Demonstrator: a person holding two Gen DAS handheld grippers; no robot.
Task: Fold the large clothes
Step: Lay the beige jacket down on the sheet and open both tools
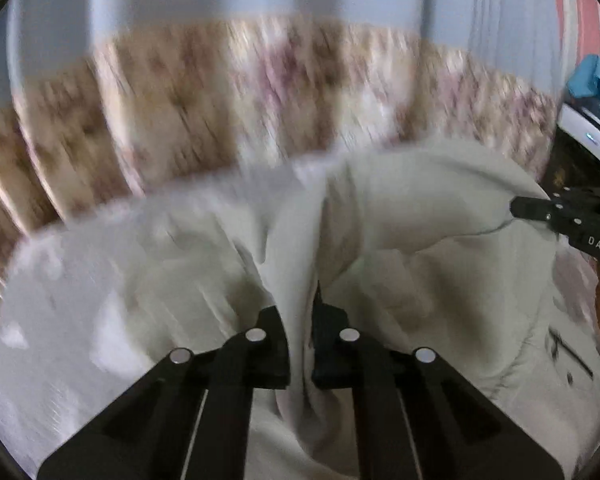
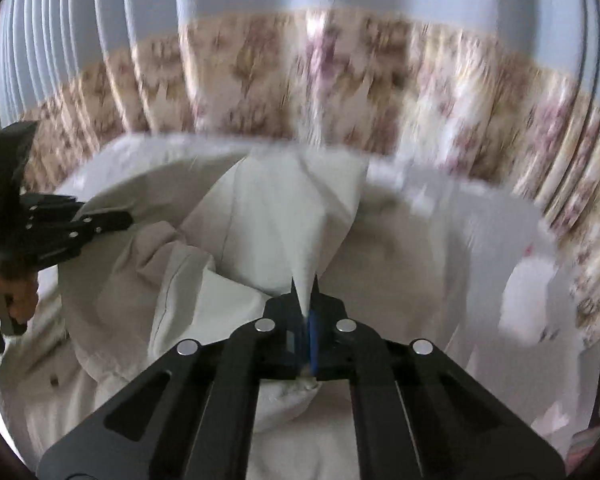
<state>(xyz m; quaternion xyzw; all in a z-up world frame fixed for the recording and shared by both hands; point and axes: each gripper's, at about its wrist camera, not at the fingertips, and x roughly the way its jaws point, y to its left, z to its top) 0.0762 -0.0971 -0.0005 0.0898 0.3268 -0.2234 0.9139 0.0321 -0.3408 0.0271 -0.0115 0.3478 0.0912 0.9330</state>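
A large cream-white garment (image 1: 400, 216) hangs bunched between both grippers, lifted above a white surface (image 1: 80, 280). My left gripper (image 1: 300, 312) is shut on a thick fold of the garment that runs up between its fingers. My right gripper (image 2: 305, 292) is shut on another fold of the garment (image 2: 284, 208), which rises in a peak from its tips. The right gripper also shows at the right edge of the left wrist view (image 1: 540, 208), pinching the cloth. The left gripper shows at the left of the right wrist view (image 2: 112, 222), also on the cloth. Both views are motion-blurred.
A floral beige and pink curtain (image 2: 340, 72) with a pale blue upper part hangs behind the white surface (image 2: 480, 240). A blue cloth (image 1: 596, 80) and a white device (image 1: 580, 132) sit at the far right of the left wrist view. A hand (image 2: 8, 292) holds the left gripper's handle.
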